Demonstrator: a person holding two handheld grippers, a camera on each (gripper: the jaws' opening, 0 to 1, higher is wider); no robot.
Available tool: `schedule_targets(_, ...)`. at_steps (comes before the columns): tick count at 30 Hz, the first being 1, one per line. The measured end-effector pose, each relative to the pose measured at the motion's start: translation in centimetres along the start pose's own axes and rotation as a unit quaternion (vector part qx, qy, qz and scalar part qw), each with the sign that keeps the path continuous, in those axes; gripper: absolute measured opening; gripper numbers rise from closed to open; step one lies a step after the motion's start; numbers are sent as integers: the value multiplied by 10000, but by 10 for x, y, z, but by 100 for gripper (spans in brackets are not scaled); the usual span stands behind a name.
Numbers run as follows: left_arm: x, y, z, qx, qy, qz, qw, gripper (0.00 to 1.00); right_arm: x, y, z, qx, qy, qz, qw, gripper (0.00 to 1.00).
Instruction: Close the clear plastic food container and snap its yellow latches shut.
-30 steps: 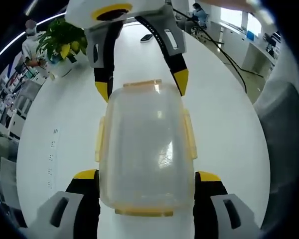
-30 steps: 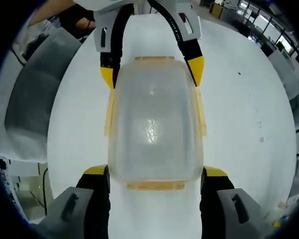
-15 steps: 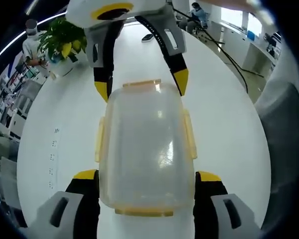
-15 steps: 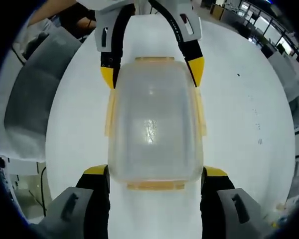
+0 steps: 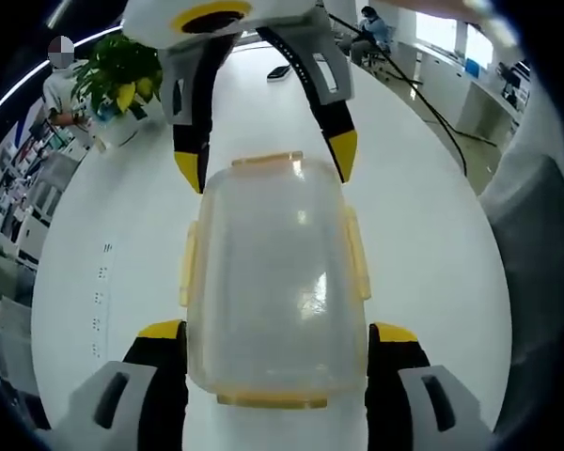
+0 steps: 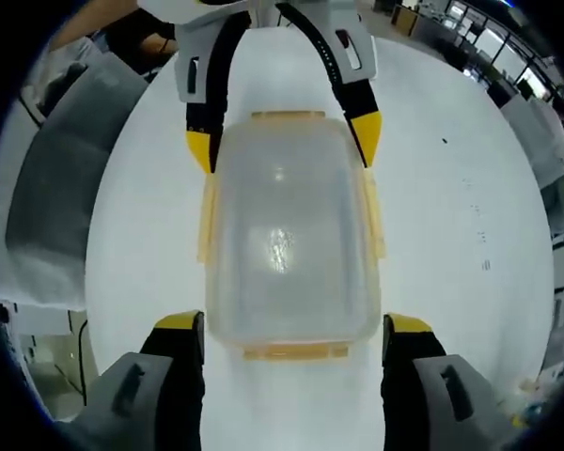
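Nothing much shifted over the last second: lidded clear food container [image 5: 274, 282] sat on white table [image 5: 113, 216], left gripper [image 5: 274, 331] and right gripper [image 6: 288, 324] both spread, straddling opposite ends. Yellow latches [image 6: 368, 214] still unsnapped, I judged.

Clear glossy plastic container [image 5: 274, 282], translucent yellow plastic latches [image 5: 357, 252]; smooth, glossy white table [image 5: 122, 235]

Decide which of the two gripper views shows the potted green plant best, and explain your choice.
The left gripper view: the potted plant stands at the far end of the white table, upper left, beyond the clear container. The right gripper view looks the opposite way across the container, towards a grey chair.
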State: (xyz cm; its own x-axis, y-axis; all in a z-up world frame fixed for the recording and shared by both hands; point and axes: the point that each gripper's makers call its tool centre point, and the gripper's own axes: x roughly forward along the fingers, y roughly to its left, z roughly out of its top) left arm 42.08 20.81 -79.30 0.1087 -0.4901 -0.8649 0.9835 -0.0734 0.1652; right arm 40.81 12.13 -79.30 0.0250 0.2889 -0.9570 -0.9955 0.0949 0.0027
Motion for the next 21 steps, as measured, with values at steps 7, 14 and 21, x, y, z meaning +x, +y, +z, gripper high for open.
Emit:
schedule_targets(7, 4, 0, -9, 10, 129, 42, 9999, 82, 1, 4, -3, 22, 68, 24, 10000, 89)
schedule_targets(14, 1, 1, -3, -114, -246, 139, 9995, 97, 1, 1, -4, 82, 20, -66, 9999, 99)
schedule_targets(21, -3, 4, 6, -551, -583, 265, 9964, 99, -3, -4, 5, 153, -313, -255, 9991, 100)
